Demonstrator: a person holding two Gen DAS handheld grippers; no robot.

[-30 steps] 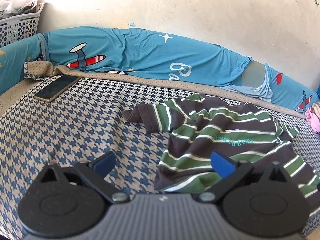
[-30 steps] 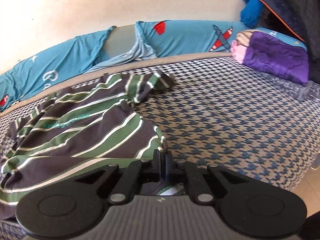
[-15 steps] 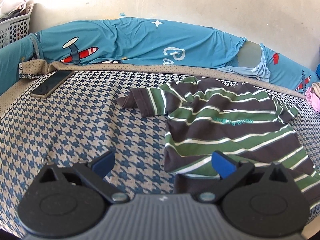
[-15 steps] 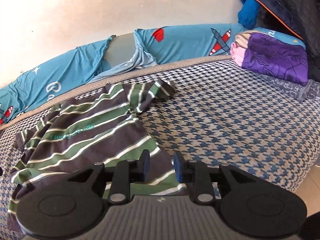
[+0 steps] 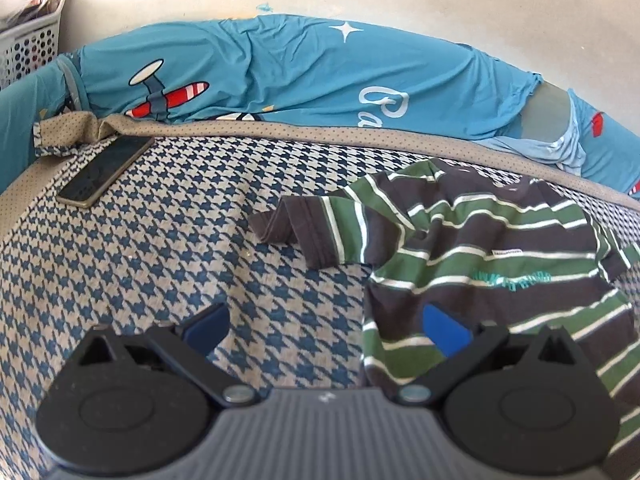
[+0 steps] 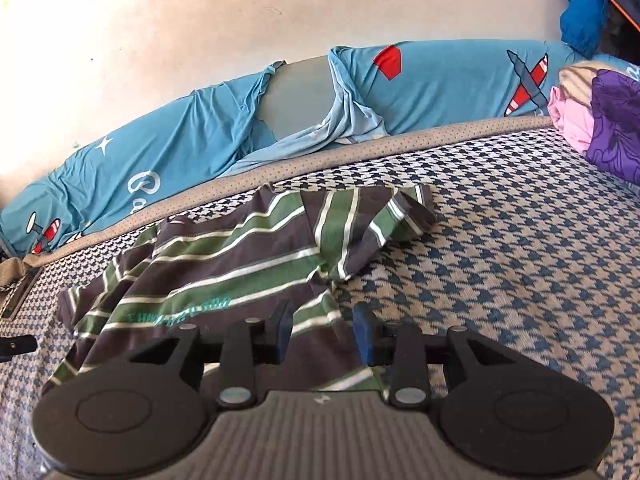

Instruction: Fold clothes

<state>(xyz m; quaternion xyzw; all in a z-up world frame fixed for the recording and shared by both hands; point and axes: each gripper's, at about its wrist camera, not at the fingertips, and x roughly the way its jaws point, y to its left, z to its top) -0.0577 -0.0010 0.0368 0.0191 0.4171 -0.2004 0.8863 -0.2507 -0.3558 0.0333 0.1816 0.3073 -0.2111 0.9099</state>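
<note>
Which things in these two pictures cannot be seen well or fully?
- Striped shirt: in both wrist views its lower hem is hidden behind the gripper body.
- Teal lettering on the shirt: too small and wrinkled to read.
- Phone: screen dark; in the right view, cut off by the left edge.
- White basket: cut off by the left view's edge.
</note>
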